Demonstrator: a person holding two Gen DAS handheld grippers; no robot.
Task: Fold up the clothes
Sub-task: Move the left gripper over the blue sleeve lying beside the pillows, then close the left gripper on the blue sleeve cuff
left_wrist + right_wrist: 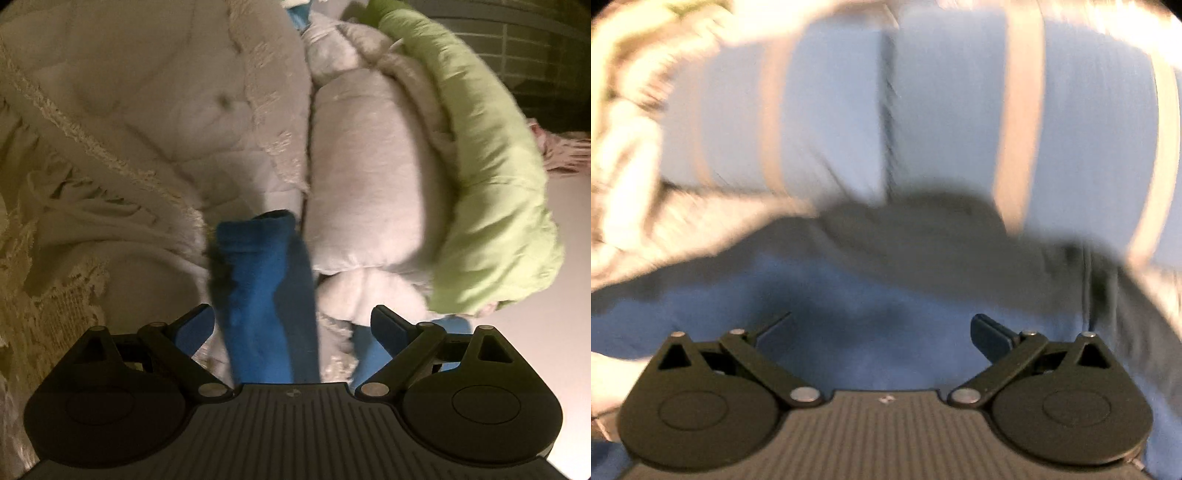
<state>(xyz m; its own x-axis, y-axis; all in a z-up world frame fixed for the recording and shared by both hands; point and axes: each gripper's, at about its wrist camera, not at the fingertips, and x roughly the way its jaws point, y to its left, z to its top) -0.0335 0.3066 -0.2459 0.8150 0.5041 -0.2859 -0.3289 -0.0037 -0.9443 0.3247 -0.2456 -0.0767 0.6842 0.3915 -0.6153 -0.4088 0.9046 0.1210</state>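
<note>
Blue garment (266, 295) between spread left hand-held gripper (291, 325), right hand-held gripper (882, 332) seemingly open too.

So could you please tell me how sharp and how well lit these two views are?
Left wrist view: dim, warm light, mild blur on the green cloth, the blue garment fairly clear, fisheye bending at the edges. Right wrist view: heavy motion smear across the striped fabric, pale cloth at left glaring; only the tool sharp.
</note>
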